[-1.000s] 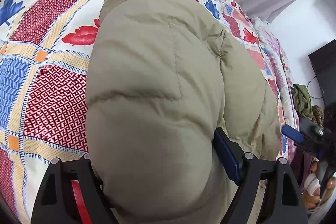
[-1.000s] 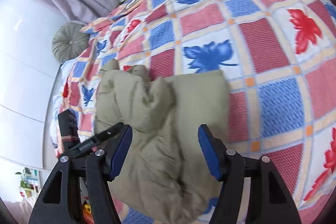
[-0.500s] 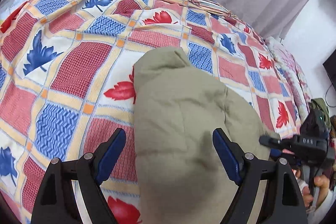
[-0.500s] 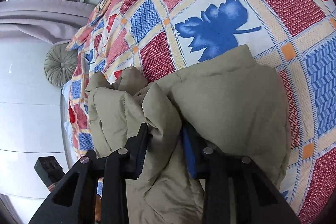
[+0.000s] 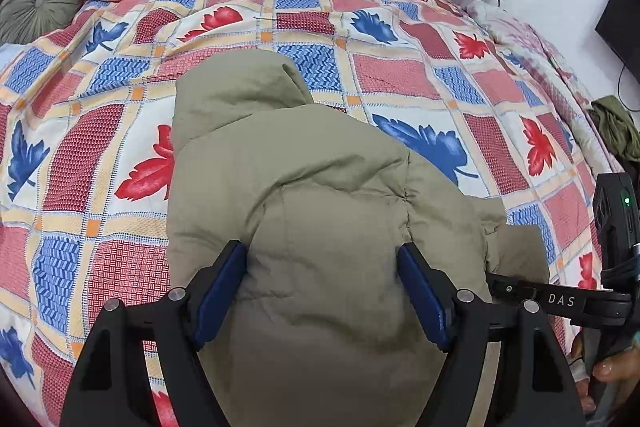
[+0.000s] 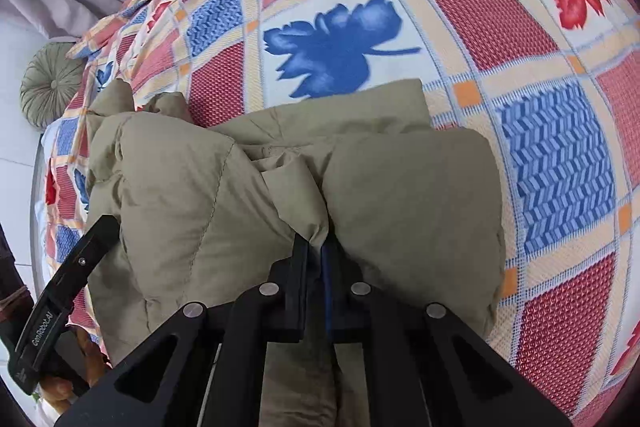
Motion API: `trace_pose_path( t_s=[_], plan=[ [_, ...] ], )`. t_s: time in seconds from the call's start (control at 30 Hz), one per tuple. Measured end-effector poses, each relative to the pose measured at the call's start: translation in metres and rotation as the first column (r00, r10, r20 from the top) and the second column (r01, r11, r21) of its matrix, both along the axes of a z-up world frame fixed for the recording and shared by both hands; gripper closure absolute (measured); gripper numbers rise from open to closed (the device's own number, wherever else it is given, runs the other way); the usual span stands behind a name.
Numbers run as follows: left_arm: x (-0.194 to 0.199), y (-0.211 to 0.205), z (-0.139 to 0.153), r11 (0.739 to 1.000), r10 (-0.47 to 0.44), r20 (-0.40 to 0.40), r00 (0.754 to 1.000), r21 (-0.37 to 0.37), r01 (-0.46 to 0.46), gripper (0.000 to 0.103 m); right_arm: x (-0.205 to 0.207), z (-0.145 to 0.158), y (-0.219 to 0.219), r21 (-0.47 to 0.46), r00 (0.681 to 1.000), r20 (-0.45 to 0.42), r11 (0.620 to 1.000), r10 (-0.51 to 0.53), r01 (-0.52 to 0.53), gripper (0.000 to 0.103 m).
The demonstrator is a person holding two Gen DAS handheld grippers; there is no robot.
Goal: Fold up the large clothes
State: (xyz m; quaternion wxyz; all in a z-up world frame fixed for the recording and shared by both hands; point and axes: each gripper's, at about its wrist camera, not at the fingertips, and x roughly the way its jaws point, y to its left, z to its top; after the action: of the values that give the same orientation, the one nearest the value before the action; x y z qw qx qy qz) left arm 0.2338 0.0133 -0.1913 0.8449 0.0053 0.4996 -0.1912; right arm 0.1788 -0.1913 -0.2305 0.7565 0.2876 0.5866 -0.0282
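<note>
Dropped onto the jacket [image 6: 400, 195], right gripper [image 6: 316, 247] has just pinched a fold; left gripper [image 5: 320, 291] gapes.

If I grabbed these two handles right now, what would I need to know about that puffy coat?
Right gripper: its jaws have just been closing and now pinch a fold of the olive padded jacket.
Left gripper: open, its pads either side of a puffy bulge, narrowing slightly but not clamped.
Jacket lies bunched on the patterned bedspread.
Done: partly gathered.
Left: likely fold the pinched part over and flatten it.
</note>
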Motion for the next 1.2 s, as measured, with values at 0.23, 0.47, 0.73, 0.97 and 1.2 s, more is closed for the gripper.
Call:
trace_pose_path(
  t_s=[0.23, 0.47, 0.73, 0.97, 1.2],
  plan=[
    [0.0, 0.006, -0.003, 1.0, 0.022, -0.014, 1.0, 0.023, -0.022, 0.024, -0.011, 0.019, -0.014, 0.073, 0.999, 0.019, 0.997, -0.029, 0.027, 0.099],
    [0.001, 0.014, 0.003, 0.998, 0.059, -0.025, 0.998, 0.025, -0.058, 0.024, -0.049, 0.068, 0.003, 0.045, 0.994, 0.079, 0.996, 0.07, -0.074, 0.099],
    [-0.031, 0.046, 0.04, 0.996, 0.085, -0.001, 0.996, 0.012, -0.085, 0.024, -0.085, 0.092, 0.028, 0.007, 0.979, 0.094, 0.984, 0.179, -0.181, 0.099],
    [-0.082, 0.06, 0.023, 0.994, 0.092, -0.069, 0.993, 0.06, -0.088, 0.024, -0.102, 0.08, 0.044, 0.001, 0.972, 0.059, 0.973, 0.229, -0.229, 0.095],
    [-0.103, 0.06, 0.006, 0.993, 0.118, -0.133, 0.984, 0.045, -0.113, 0.022, -0.121, 0.033, 0.044, 0.021, 0.979, -0.045, 0.98, 0.201, -0.2, 0.095]
  ],
)
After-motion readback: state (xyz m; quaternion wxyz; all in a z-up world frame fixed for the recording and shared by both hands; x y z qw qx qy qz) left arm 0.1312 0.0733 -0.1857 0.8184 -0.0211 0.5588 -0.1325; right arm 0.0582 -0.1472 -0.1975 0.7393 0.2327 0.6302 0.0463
